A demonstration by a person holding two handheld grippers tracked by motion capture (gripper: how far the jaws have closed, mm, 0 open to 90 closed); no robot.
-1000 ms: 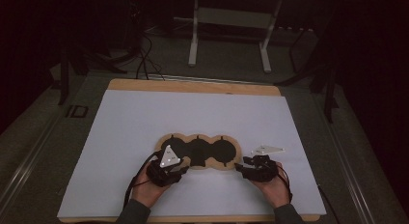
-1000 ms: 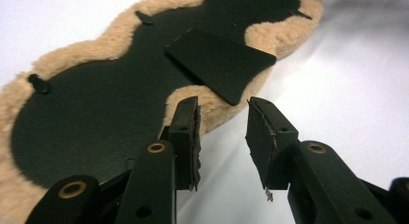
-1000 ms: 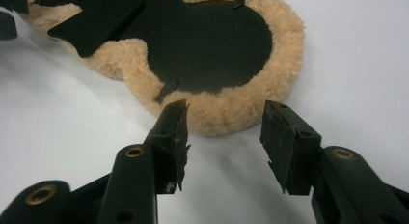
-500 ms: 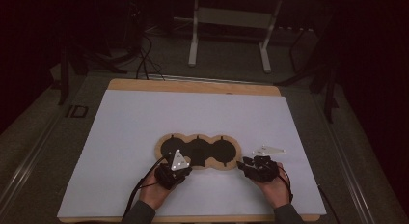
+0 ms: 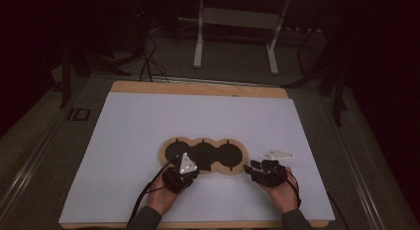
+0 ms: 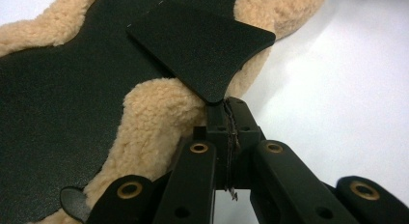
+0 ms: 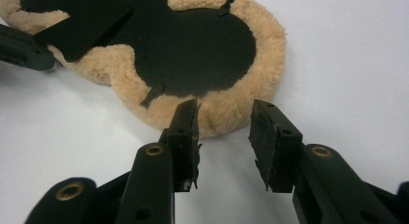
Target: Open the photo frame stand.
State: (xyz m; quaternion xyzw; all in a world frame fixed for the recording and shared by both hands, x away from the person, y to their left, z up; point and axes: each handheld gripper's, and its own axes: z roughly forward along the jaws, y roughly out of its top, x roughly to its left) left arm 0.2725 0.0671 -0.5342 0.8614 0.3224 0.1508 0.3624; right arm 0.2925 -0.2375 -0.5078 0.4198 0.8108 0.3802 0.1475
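While the left gripper [image 6: 225, 119] pinches its black flap [image 6: 200, 46], the fleece pad [image 7: 231, 108] (tan-edged) lies flat.

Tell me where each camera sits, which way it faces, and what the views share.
High view: above the person's side, looking forward and down on the table; both hands, left gripper, right gripper.
Left gripper view: rides the left gripper, along shut jaws pinching a black flap.
Right gripper view: rides the right gripper, jaws apart before the fleece-edged pad.
Shared: the pad.

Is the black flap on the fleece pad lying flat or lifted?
Lifted: the left gripper is shut on the black flap, whose corner stands raised above the fleece pad.
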